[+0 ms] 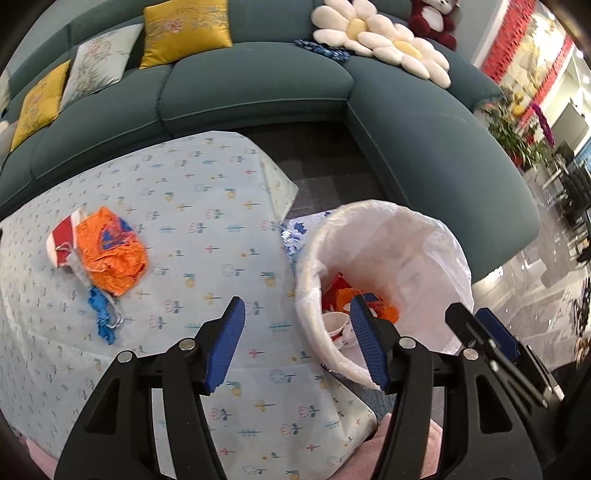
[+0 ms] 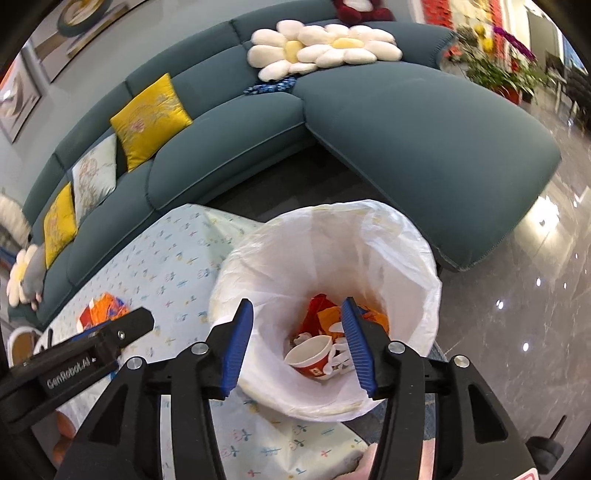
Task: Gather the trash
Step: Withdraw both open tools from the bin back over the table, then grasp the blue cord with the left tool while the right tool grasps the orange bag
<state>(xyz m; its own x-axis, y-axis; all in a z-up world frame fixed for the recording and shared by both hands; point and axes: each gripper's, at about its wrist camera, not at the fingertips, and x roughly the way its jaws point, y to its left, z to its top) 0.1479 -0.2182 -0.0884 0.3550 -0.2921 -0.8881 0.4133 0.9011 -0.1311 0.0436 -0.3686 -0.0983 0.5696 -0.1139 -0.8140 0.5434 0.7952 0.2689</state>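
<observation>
Teal sectional sofa [image 2: 406, 122] with yellow cushions [image 2: 149, 118]; glossy marble floor [image 2: 517, 314]; framed pictures [image 2: 18, 99], possibly, on grey wall.

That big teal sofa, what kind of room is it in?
Probably a living room or lounge: the curved teal sofa carries yellow embroidered cushions and white flower-shaped pillows, facing a low table with a floral tablecloth.

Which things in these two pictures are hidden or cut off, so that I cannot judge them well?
- Trash bin bottom: right wrist view, paper cup and orange wrappers cover it.
- Bin contents: left wrist view, near rim and a finger of the left hand-held gripper hide most.
- Trash pile on the table: right wrist view, the left hand-held gripper's body covers part.
- Red plush toy: cut off by top edge.
</observation>
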